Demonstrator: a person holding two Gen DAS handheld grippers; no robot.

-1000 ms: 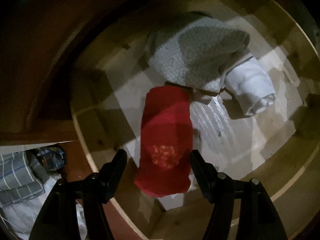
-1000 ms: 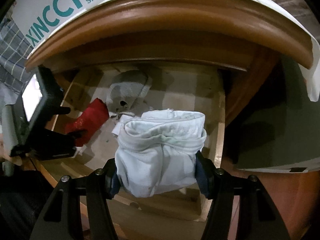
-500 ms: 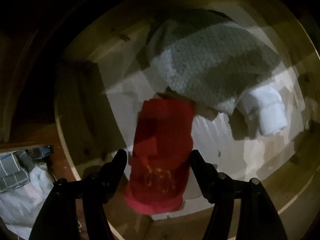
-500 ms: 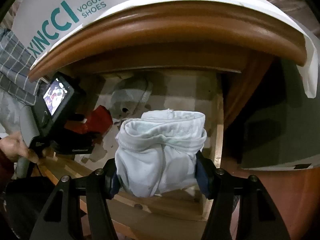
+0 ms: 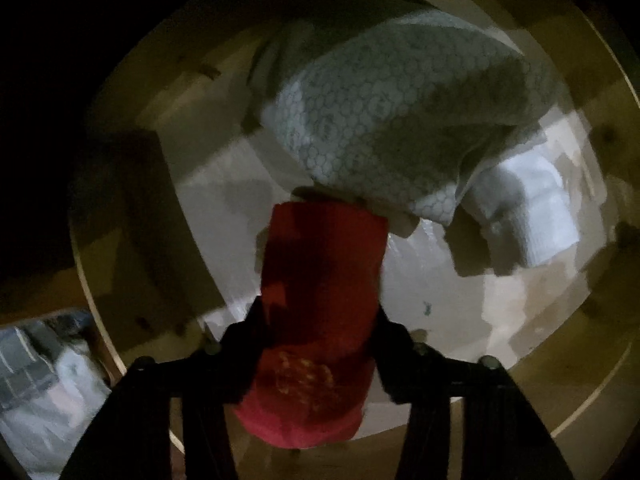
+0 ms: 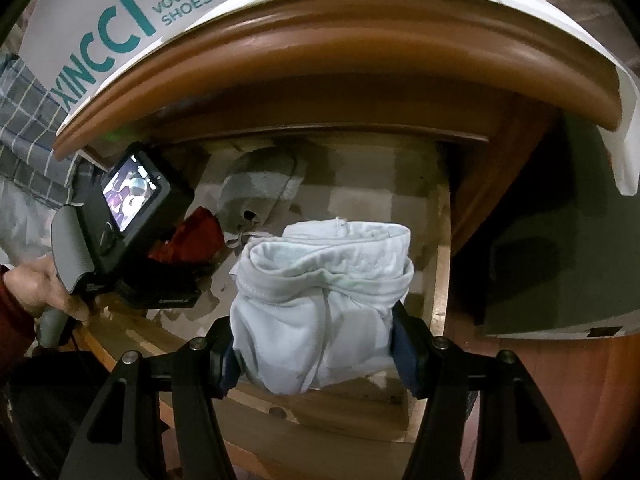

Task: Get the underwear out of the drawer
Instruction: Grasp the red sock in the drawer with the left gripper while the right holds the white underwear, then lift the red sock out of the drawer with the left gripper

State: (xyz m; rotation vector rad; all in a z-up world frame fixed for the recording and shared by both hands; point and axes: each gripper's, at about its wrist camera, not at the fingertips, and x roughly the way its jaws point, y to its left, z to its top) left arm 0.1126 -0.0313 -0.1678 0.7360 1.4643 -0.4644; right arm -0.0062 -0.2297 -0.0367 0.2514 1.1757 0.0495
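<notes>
In the left wrist view, a rolled red underwear (image 5: 316,312) with a yellow print lies on the floor of the open wooden drawer (image 5: 132,216). My left gripper (image 5: 316,344) has its fingers on both sides of it and looks closed on it. In the right wrist view, my right gripper (image 6: 316,348) is shut on a folded white underwear (image 6: 320,300) and holds it above the drawer's front edge (image 6: 328,412). The left gripper (image 6: 160,268) shows there deep in the drawer's left side, over the red roll (image 6: 192,236).
A grey-white patterned garment (image 5: 400,128) and a white roll (image 5: 528,216) lie further back in the drawer. A white shoe box (image 6: 120,24) sits on the cabinet top (image 6: 360,52). Plaid bedding (image 6: 24,128) is at the left.
The left gripper pushed deeper into the drawer and its fingers closed in around the red underwear. The right gripper kept hold of the white underwear and barely moved.
</notes>
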